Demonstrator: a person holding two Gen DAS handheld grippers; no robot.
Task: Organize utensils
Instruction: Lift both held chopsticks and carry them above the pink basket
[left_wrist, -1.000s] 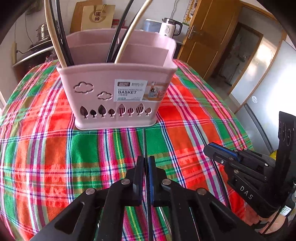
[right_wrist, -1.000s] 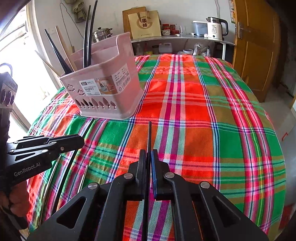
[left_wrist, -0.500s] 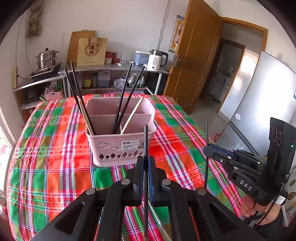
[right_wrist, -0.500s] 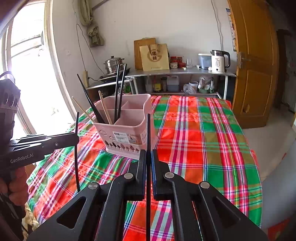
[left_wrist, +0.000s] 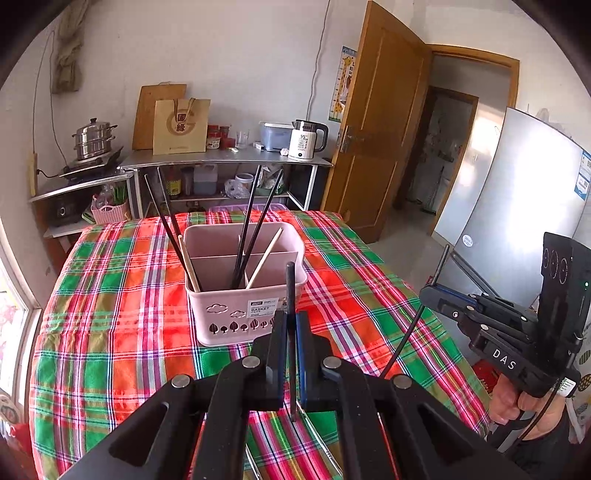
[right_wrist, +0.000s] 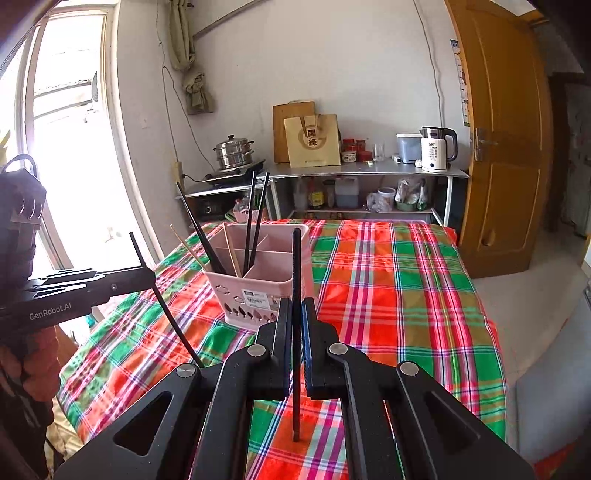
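**Two hand-held grippers, one black chopstick each, above the plaid tabletop**

While both are raised clear of the tabletop (left_wrist: 110, 325) and tilted downward toward it, each hand-held gripper has its jaws pinched narrow on a single black chopstick. The left hand-held gripper (left_wrist: 290, 332) clamps the left chopstick (left_wrist: 291, 291) near upright, its tip poking above the jaws in front of the pink basket (left_wrist: 236, 314). The right hand-held gripper (right_wrist: 296, 321) grips the right chopstick (right_wrist: 296, 266) the same way. In the left wrist view the right one appears at the right edge, a hand (left_wrist: 517, 402) wrapped round its handle, its stick slanting. The basket stands mid-table, holding several black and wooden chopsticks leaning in its compartments.
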